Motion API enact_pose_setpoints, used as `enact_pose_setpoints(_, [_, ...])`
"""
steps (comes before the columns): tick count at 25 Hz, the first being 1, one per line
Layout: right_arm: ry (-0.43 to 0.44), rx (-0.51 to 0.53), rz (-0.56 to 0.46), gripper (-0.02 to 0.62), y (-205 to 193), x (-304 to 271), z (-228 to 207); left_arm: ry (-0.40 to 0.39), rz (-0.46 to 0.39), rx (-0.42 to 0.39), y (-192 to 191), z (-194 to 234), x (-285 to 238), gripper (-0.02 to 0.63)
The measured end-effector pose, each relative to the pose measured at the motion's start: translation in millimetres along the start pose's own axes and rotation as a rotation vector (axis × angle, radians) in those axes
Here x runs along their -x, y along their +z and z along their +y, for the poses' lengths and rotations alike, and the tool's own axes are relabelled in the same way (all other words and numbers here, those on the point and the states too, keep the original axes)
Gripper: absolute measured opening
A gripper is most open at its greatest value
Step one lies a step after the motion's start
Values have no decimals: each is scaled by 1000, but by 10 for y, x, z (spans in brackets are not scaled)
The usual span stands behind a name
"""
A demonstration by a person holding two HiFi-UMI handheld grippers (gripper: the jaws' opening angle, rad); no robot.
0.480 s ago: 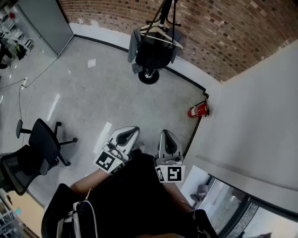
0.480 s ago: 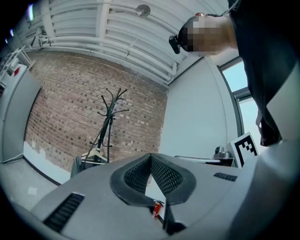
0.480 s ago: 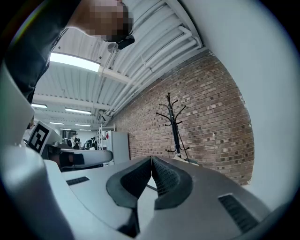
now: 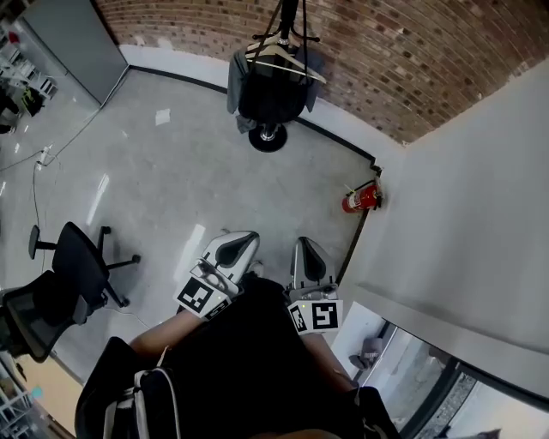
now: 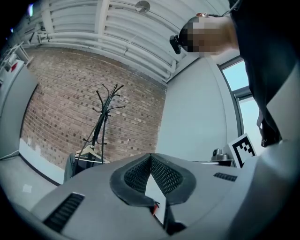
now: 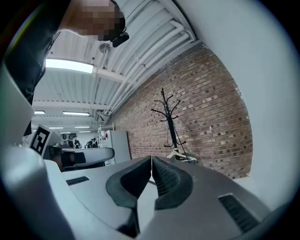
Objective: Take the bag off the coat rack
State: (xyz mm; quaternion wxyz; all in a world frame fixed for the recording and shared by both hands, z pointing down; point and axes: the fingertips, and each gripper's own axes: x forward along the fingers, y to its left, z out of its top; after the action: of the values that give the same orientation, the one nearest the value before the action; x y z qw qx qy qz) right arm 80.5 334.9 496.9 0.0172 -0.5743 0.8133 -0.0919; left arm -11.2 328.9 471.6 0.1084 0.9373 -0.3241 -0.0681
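The black coat rack (image 4: 283,19) stands far ahead by the brick wall, on a round black base (image 4: 268,137). A black bag (image 4: 273,93) hangs on it, with a pale wooden hanger (image 4: 287,65) and a grey garment (image 4: 236,81) around it. My left gripper (image 4: 237,243) and right gripper (image 4: 306,249) are held close to my body, both shut and empty, far from the rack. The left gripper view has the rack (image 5: 104,110) beyond the closed left gripper (image 5: 150,157). In the right gripper view the rack (image 6: 169,121) rises behind the closed right gripper (image 6: 151,162).
A red fire extinguisher (image 4: 360,199) stands at the wall corner on the right. A black office chair (image 4: 75,260) is at the left, with a cable (image 4: 36,184) on the grey floor. A white wall (image 4: 463,214) runs along the right.
The rack and the extinguisher have shifted slightly up and left in the head view. Both grippers stay shut in about the same place.
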Motion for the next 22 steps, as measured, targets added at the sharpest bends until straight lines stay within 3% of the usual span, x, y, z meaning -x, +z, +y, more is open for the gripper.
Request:
enact_pose_setpoints(6, [-31, -15, -28, 20, 18, -61, -213, -34, -27, -10, 56, 8, -184, 18])
enact_pose_setpoints(9, [-53, -16, -43, 20, 74, -125, -322, -43, 15, -19, -24, 52, -264, 18])
enact_pose_setpoints(16, [-70, -8, -71, 20, 243, -412, -590, -93, 23, 0, 8, 247, -679, 18])
enact_pose_setpoints(20, [-81, 23, -85, 21, 314, -663, -655, -104, -59, -29, 274, 448, -899, 18])
enact_pose_setpoints(22, [-80, 19, -87, 21, 321, -816, -679, -94, -10, -75, 232, 598, -966, 18])
